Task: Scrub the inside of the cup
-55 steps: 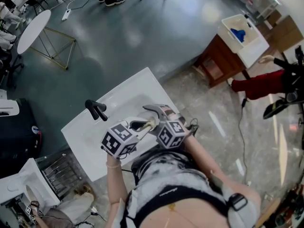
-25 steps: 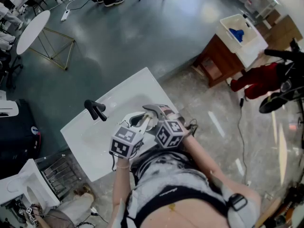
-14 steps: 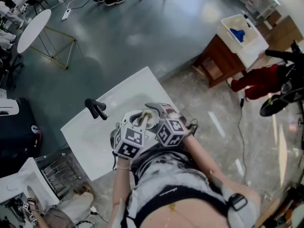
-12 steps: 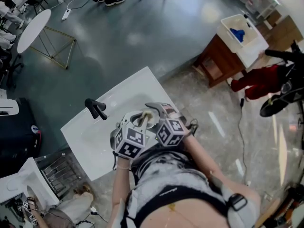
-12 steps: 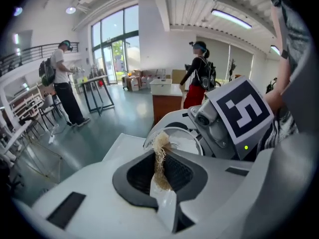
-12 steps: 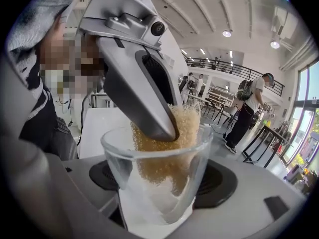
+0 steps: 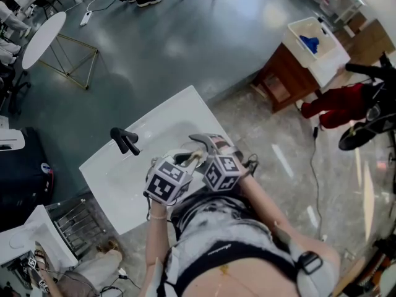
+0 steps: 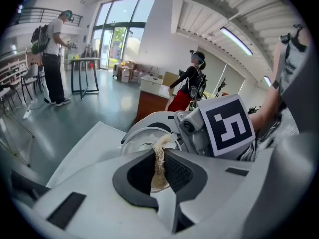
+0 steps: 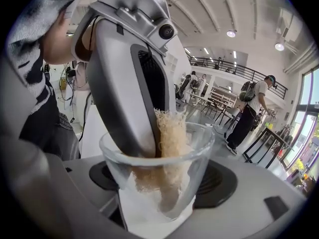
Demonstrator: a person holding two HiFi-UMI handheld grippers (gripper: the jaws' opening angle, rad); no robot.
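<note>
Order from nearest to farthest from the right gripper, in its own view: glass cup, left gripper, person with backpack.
1. glass cup, in the jaws, centre.
2. left gripper, holding a scrubber inside it.
3. person with backpack, far right.

**Clear glass, coarse fibre**

We see smooth, glossy clear glass in the cup (image 9: 164, 193) and rough, straw-coloured fibre in the scrubber (image 9: 172, 128). The left gripper (image 8: 160, 156) looks like matt grey plastic with dark ribbed pads (image 8: 180, 173). The white sink (image 7: 117, 178) shines smooth.

cup (image 7: 183, 158) mostly hidden behind left gripper (image 7: 190, 161); sink (image 7: 124, 166) partly covered
</note>
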